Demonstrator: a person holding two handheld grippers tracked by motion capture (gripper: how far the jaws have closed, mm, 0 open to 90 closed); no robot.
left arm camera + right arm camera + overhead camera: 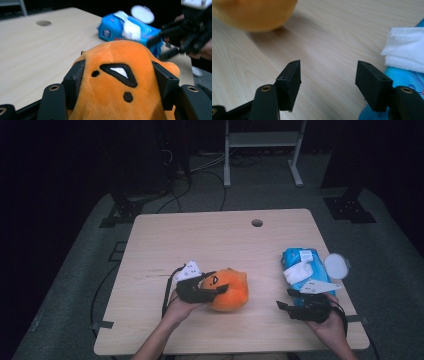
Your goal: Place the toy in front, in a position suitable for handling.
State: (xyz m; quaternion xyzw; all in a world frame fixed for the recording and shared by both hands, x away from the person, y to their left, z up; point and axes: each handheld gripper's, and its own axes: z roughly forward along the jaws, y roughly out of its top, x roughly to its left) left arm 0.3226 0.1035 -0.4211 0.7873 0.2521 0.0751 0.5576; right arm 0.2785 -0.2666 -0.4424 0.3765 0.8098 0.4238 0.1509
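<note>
An orange plush toy with black and white markings lies near the middle front of the wooden table. My left gripper is shut on the plush toy, its two black jaws pressing into both sides. My right gripper is at the front right, beside a blue wet-wipe pack. In the right gripper view its jaws stand apart, open, with bare table between them; the plush toy is blurred at top left and a white wipe on the blue pack shows at right.
The wipe pack's round white lid is flipped out to its right, and a white wipe sticks up from the pack. A round hole is in the table's far side. A metal stand and cables are on the floor beyond.
</note>
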